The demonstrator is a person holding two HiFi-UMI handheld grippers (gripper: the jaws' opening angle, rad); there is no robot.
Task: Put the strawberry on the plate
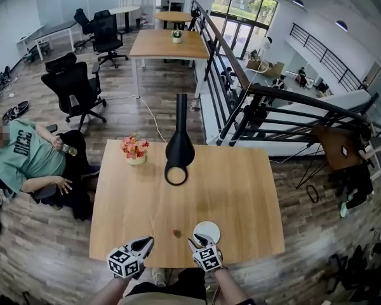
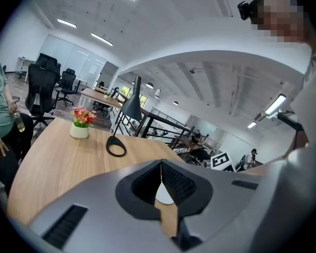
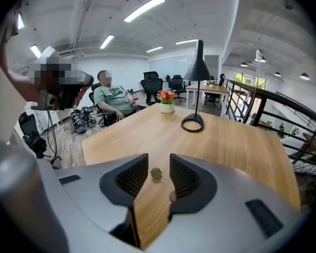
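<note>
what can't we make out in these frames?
- strawberry: a speck in the head view, surface detail too small.
- plate: left gripper view shows only a sliver; the shut jaws of the left gripper cover the rest.
- part of the plate's near rim, head view: hidden behind the right gripper.

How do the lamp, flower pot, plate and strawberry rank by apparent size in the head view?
1. lamp
2-3. flower pot and plate: look alike, plate partly hidden, so unranked
4. strawberry
</note>
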